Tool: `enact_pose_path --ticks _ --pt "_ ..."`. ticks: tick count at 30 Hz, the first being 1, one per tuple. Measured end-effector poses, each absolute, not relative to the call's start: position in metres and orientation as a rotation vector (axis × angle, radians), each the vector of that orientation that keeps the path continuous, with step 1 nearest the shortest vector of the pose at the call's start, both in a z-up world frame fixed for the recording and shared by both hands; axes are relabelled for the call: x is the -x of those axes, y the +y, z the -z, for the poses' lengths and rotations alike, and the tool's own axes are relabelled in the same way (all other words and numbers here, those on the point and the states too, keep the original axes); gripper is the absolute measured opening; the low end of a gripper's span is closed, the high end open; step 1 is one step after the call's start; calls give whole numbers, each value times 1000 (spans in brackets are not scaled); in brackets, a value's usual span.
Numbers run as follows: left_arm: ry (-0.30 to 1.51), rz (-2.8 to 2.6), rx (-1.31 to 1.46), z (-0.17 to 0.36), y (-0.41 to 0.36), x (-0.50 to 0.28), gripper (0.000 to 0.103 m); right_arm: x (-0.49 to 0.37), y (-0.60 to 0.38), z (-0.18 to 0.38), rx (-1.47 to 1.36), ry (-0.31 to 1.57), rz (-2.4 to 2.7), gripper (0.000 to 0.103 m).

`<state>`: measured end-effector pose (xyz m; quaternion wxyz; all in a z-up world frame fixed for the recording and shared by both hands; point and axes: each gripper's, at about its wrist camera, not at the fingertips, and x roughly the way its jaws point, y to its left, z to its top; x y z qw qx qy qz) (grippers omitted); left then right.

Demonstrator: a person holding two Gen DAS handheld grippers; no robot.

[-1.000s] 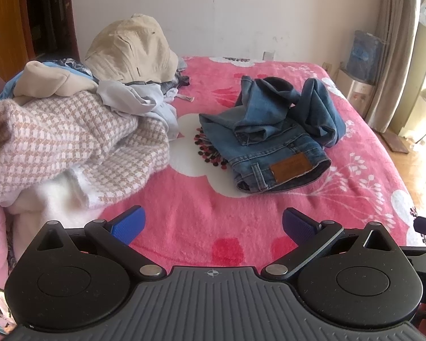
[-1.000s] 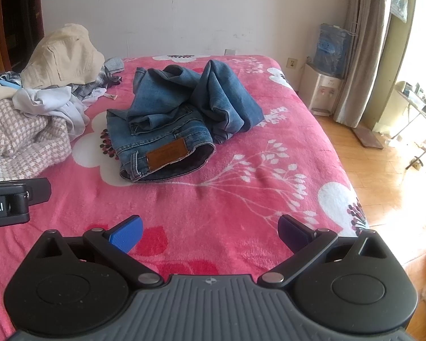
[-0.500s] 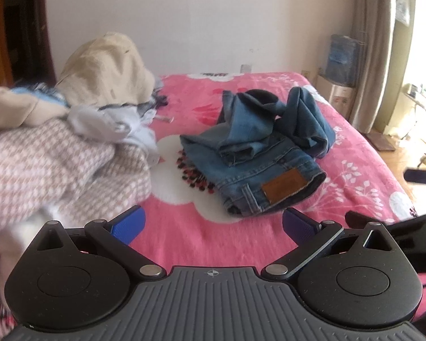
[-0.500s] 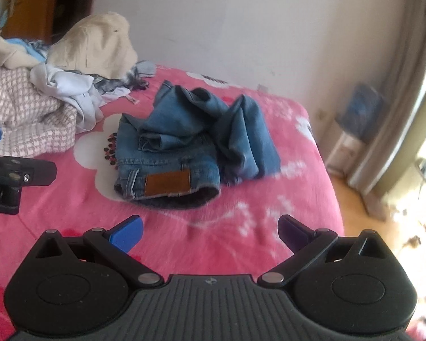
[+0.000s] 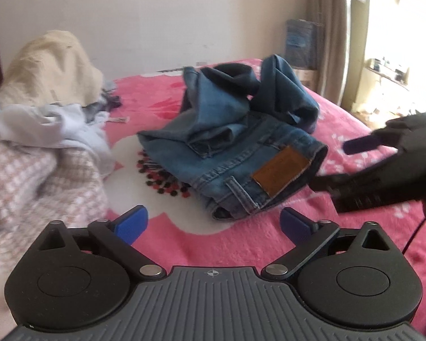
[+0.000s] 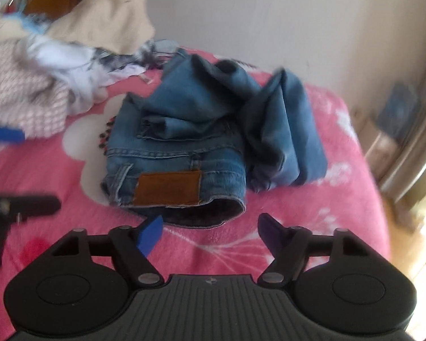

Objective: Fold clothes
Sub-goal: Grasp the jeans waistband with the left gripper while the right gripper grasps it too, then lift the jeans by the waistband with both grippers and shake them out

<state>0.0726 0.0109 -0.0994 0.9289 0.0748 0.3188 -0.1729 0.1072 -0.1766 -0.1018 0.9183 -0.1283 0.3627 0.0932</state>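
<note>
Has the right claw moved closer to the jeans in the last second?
Yes. The right claw has advanced toward the jeans; its open tips now sit right at the waistband by the brown patch, which looks much larger than before.

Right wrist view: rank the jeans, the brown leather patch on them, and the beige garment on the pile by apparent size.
1. jeans, largest.
2. beige garment, smaller here, but it lies farther back and is partly cut off, so its true size is unsure.
3. leather patch, clearly smallest.

Blue denim jeans [image 5: 235, 139] with brown patch [image 5: 281, 170]; pink floral bedspread [image 5: 241, 244]; checked, perhaps pink-and-white, garment [image 5: 34, 176]; beige cloth [image 5: 51, 68] behind.
</note>
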Motion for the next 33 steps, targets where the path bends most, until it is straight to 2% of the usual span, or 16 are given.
enact_pose_path --ticks 1,2,3,5,7,9,10,15,17,18,21,27,29,33 --pt "654 363 -163 103 9 -75 90 -112 -180 106 231 749 -191 71" --pt "656 371 -173 108 7 -77 79 -117 -184 110 199 752 -191 71" --pt "661 377 -178 111 5 -80 73 -121 -185 113 185 751 -183 69" --pt "679 396 -178 118 2 -85 55 -129 -189 121 153 766 -172 61" --pt "681 405 -165 123 1 -88 52 -135 -193 128 119 776 -158 42" --pt "673 413 -158 125 0 -89 48 -137 -197 132 80 761 -136 34" --pt "662 417 -159 125 0 -89 47 -137 -200 133 56 751 -126 31" --pt "642 453 -198 130 -9 -89 48 -136 -210 142 -6 732 -110 30" --pt "637 462 -227 133 -15 -89 50 -138 -213 145 -14 715 -117 25" --pt "628 465 -238 134 -18 -88 51 -139 -213 143 -20 697 -115 15" --pt "595 465 -267 134 -24 -84 57 -132 -212 128 -22 602 -122 10" --pt "548 396 -271 126 -29 -85 56 -115 -197 94 65 449 -134 9" --pt "531 377 -220 117 -22 -84 51 -113 -196 86 58 430 -132 9" --pt "499 371 -151 102 -11 -79 47 -106 -195 72 51 391 -132 9"
